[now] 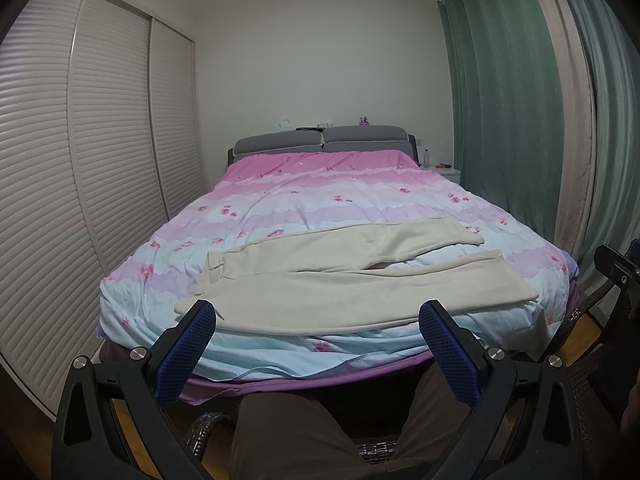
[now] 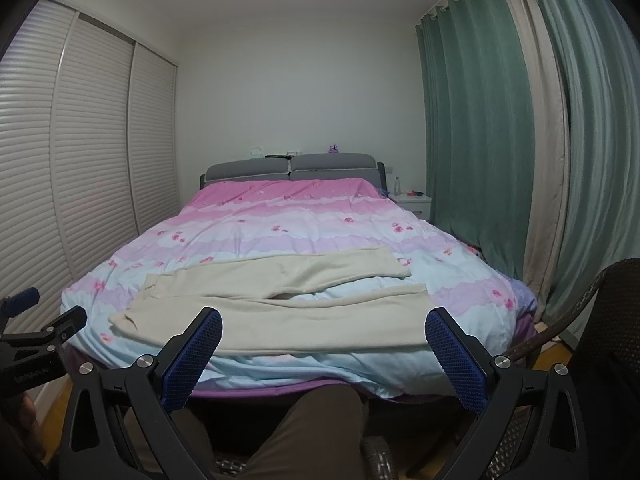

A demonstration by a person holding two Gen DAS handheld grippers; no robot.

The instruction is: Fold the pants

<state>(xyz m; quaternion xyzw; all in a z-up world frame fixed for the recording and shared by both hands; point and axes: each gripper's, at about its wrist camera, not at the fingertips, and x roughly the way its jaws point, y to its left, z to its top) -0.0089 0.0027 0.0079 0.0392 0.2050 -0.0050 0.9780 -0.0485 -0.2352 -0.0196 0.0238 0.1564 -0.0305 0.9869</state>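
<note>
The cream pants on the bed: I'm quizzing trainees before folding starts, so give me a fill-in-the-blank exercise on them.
1. The cream pants lie spread on the ____.
2. Their waistband points toward the ____ side of both views.
3. The two legs lie ____, not stacked.
4. The left gripper and right gripper are both ____ and hold nothing.

Missing words: bed; left; apart; open

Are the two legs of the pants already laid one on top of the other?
No, the pants lie spread on the bed, and the two legs part toward the right with bedcover showing between them.
</note>
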